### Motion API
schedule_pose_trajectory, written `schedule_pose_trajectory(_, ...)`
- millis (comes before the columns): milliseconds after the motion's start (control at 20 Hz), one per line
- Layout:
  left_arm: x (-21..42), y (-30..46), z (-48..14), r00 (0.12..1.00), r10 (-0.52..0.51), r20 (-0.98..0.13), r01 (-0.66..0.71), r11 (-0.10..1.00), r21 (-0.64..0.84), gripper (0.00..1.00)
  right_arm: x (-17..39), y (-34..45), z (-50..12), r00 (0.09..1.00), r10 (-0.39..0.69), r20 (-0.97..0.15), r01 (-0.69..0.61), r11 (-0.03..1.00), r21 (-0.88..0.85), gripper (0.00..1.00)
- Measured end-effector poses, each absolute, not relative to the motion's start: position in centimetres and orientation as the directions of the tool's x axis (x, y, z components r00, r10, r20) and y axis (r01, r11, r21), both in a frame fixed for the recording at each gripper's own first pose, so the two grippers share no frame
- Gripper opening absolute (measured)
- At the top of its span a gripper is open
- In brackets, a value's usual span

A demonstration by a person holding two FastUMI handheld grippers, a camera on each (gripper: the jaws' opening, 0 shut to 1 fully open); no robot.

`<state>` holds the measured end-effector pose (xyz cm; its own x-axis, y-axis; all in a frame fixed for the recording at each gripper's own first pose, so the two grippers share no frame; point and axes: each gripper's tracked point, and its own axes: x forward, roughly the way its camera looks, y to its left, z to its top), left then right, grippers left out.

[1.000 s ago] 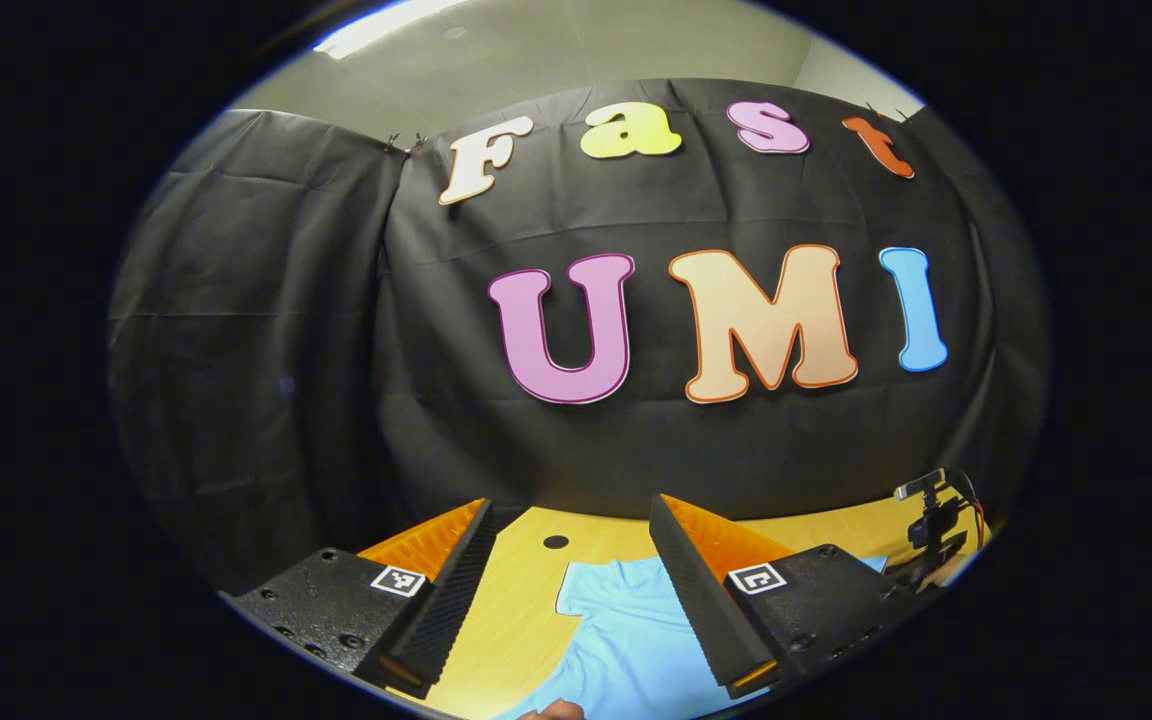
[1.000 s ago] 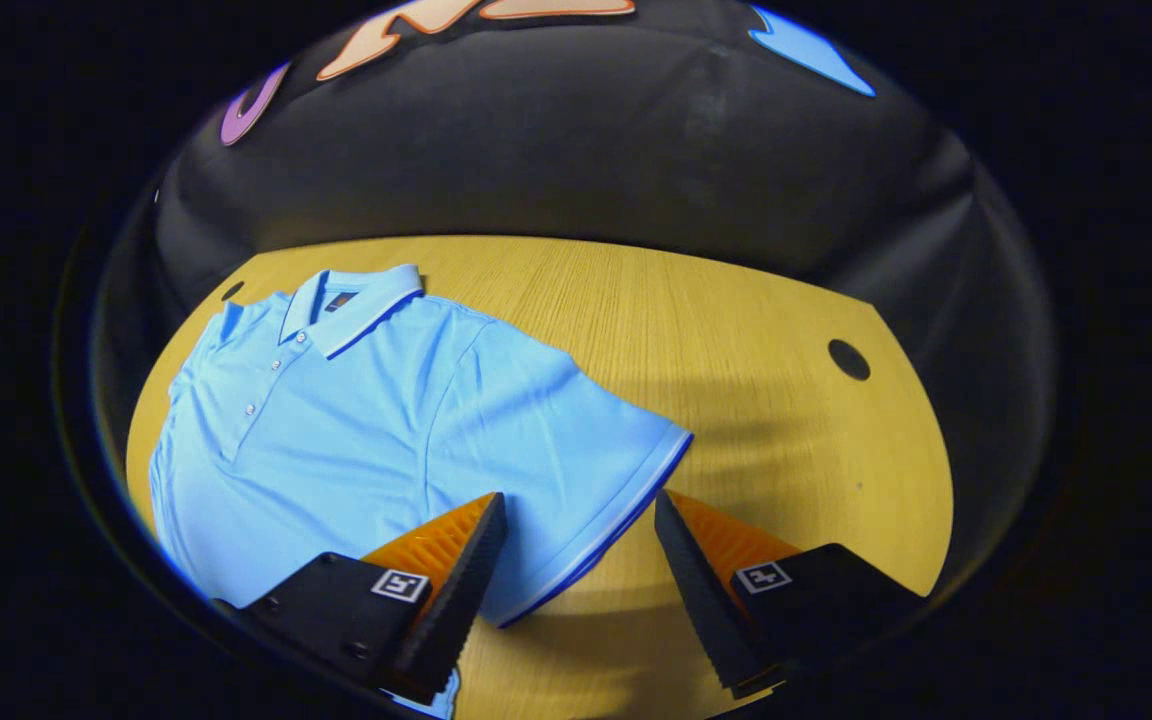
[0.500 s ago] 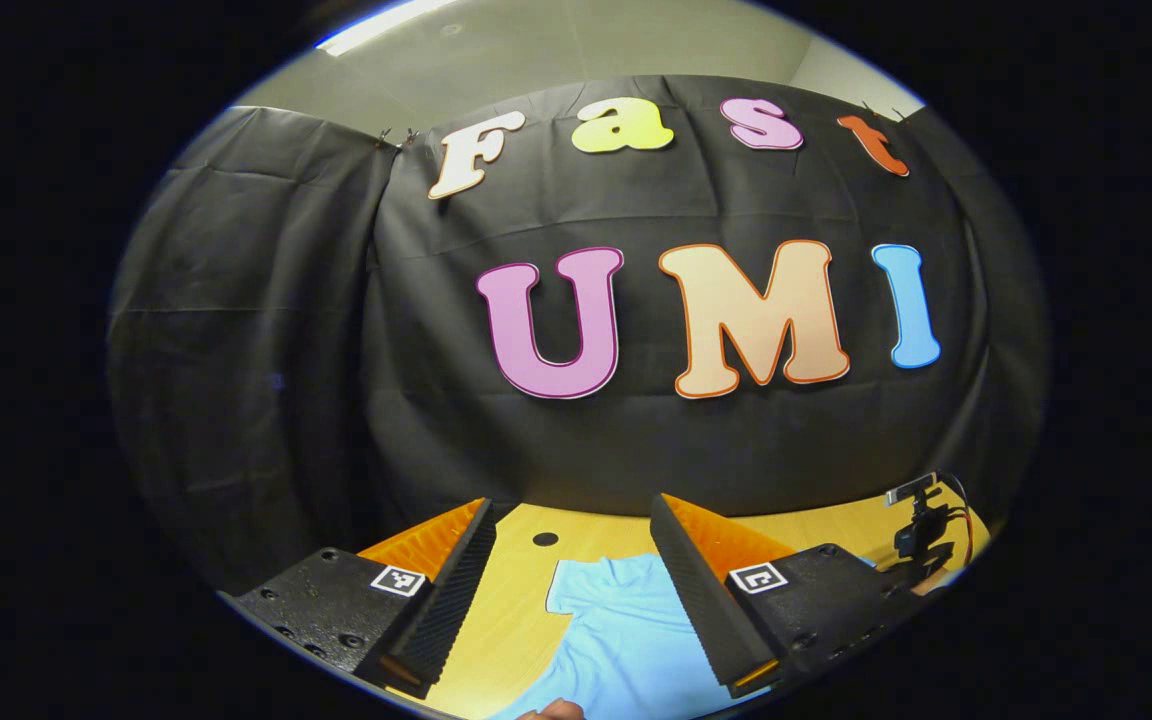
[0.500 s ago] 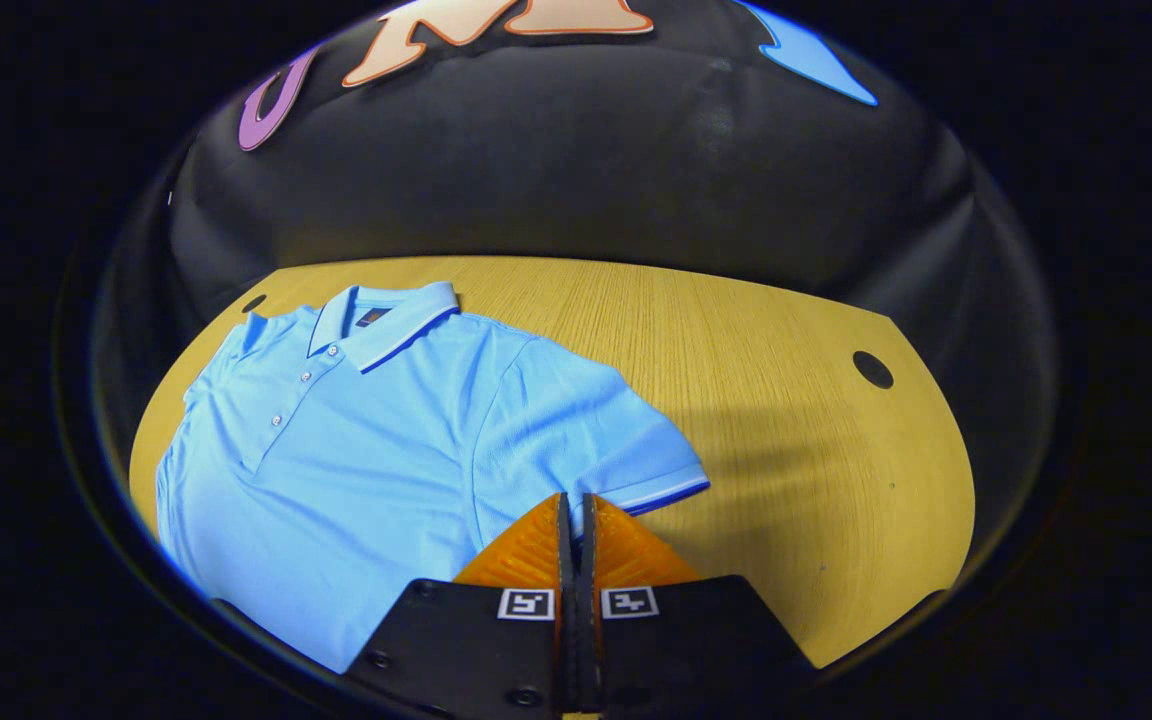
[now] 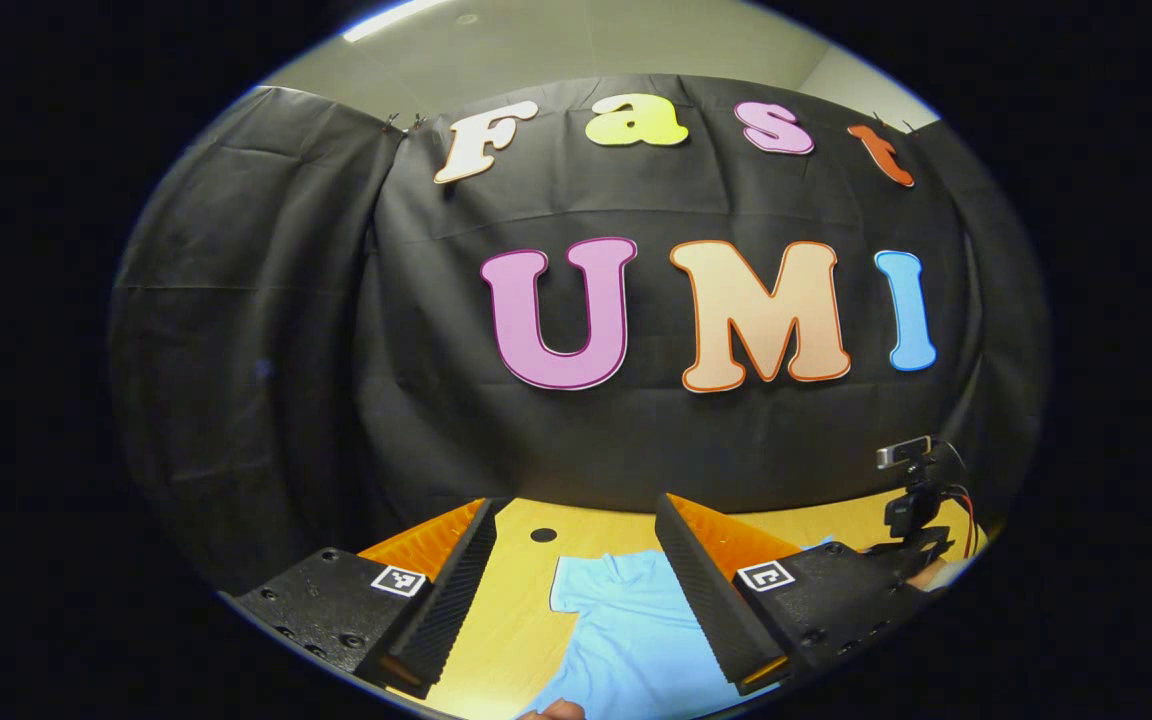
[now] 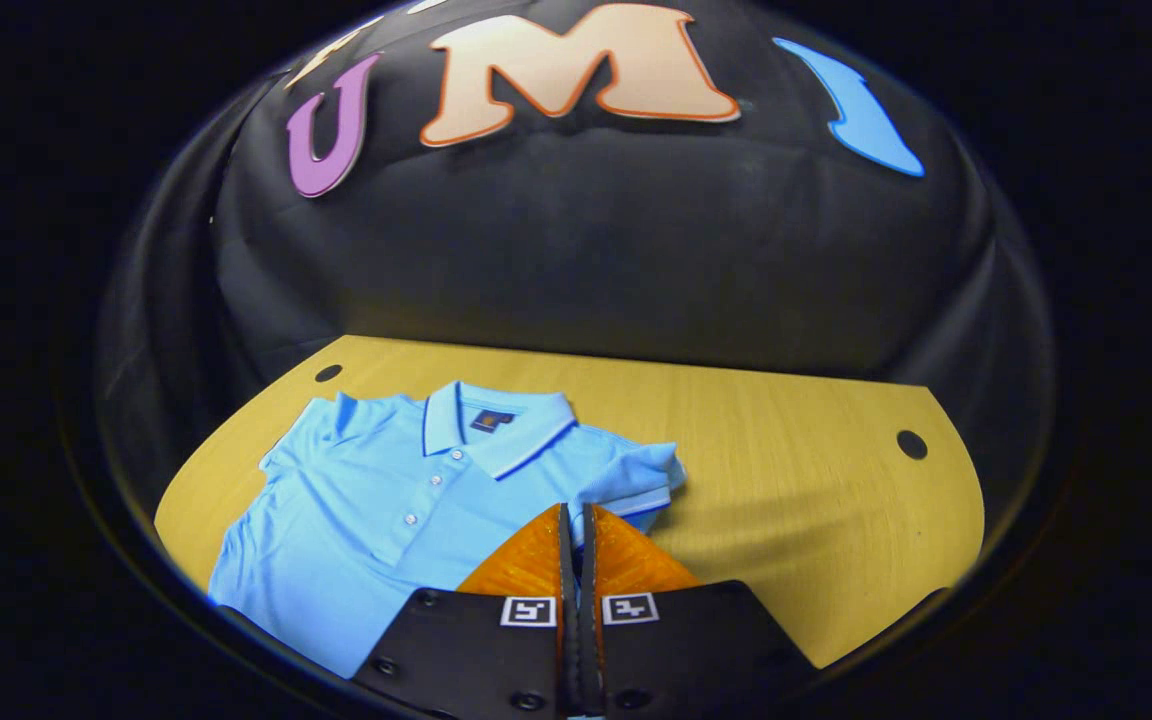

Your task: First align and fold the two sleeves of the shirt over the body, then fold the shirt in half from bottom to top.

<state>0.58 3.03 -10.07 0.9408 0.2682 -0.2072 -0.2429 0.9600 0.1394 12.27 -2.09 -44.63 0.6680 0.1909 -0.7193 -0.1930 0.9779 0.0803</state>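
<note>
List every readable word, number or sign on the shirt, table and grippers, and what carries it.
Small dark neck label in the light blue polo shirt collar: too small to read.
Square black-and-white markers on the right gripper and left gripper: coded patterns, no readable text.
Yellow wooden table: none.

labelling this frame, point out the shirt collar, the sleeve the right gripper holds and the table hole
shirt collar (image 6: 521,443), right gripper view, on its right flap.
sleeve (image 6: 641,475), right gripper view, on the lifted cuff end.
table hole (image 6: 911,444), right gripper view, on its dark centre.

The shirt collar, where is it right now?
In the right gripper view the collar lies at the polo shirt's far end, toward the booth wall, just beyond the right gripper.
</note>
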Motion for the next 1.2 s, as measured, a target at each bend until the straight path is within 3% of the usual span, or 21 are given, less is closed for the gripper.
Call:
schedule_pose_trajectory(500,1.5,10.5,-14.3,0.930,0.217,-0.298,-0.176,0.971,0.160,0.96,10.9,4.9,-50.1,0.586,0.143,-0.798,-0.223,0.975,0.011,0.04)
schedule_pose_trajectory(600,2.5,11.3,-16.6,0.922,0.192,-0.337,-0.149,0.978,0.150,0.97,10.4,5.3,-50.0,0.575,0.145,-0.805,-0.221,0.975,0.018,0.12)
schedule_pose_trajectory(650,3.1,11.6,-18.0,0.917,0.178,-0.356,-0.134,0.980,0.146,0.96,10.2,5.6,-48.9,0.583,0.154,-0.798,-0.216,0.976,0.030,0.29)
schedule_pose_trajectory(800,5.1,12.0,-22.0,0.904,0.114,-0.413,-0.077,0.991,0.105,0.97,10.4,5.2,-44.4,0.663,0.146,-0.734,-0.176,0.984,0.037,0.98)
schedule_pose_trajectory(950,7.4,12.1,-27.2,0.873,0.045,-0.486,-0.033,0.999,0.034,0.97,9.1,3.4,-40.2,0.699,0.116,-0.705,-0.101,0.993,0.063,0.96)
schedule_pose_trajectory(1200,10.4,12.5,-35.1,0.814,-0.007,-0.581,0.030,0.999,0.030,0.98,5.5,-2.0,-36.4,0.709,-0.029,-0.704,0.006,0.999,-0.035,0.97)
